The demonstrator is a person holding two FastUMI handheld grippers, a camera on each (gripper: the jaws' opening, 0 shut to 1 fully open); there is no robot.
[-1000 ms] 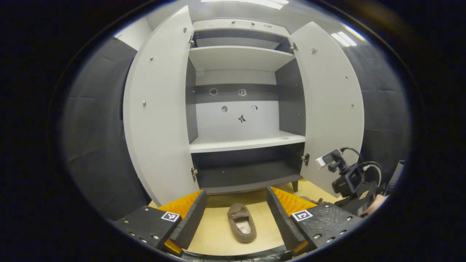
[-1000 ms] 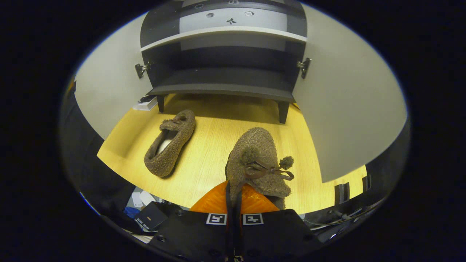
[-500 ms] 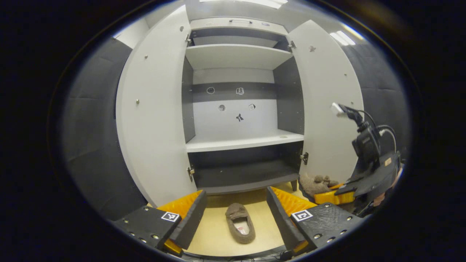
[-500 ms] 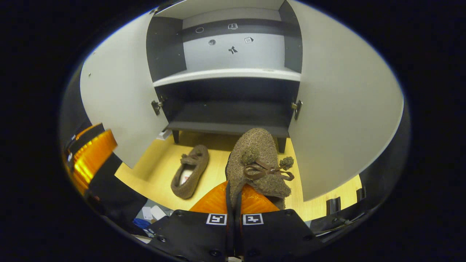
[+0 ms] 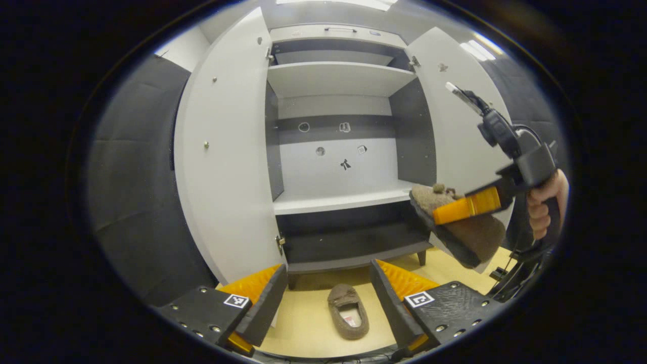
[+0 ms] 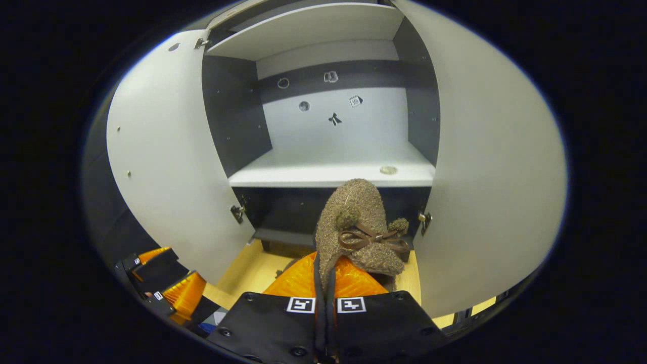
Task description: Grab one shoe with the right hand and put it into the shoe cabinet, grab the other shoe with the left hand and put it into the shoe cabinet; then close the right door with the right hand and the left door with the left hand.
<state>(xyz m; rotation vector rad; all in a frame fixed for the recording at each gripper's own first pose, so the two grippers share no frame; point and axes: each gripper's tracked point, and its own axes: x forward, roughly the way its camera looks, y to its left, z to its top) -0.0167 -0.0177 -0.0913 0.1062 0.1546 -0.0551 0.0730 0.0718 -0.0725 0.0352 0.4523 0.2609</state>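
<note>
A brown fuzzy slipper (image 6: 356,222) with a bow is clamped by its heel rim in my right gripper (image 6: 323,265), raised in front of the open shoe cabinet at the level of its middle shelf (image 6: 328,174). In the left gripper view the same slipper (image 5: 470,237) hangs in the right gripper (image 5: 455,210), held by a hand (image 5: 543,205), just before the right door (image 5: 455,136). The second slipper (image 5: 349,317) lies on the wooden floor, toe toward the cabinet, beyond my open left gripper (image 5: 323,303).
Both cabinet doors stand wide open: left door (image 5: 227,151), right door (image 6: 490,167). The dark bottom shelf (image 5: 349,242) and upper shelf (image 5: 333,78) are bare. A small round mark (image 6: 388,170) sits on the middle shelf. The left gripper (image 6: 167,283) shows low at left.
My right gripper has lifted its slipper from floor height up to the middle shelf's level and nearer the cabinet. The left gripper has hardly moved; the other slipper stays on the floor.
</note>
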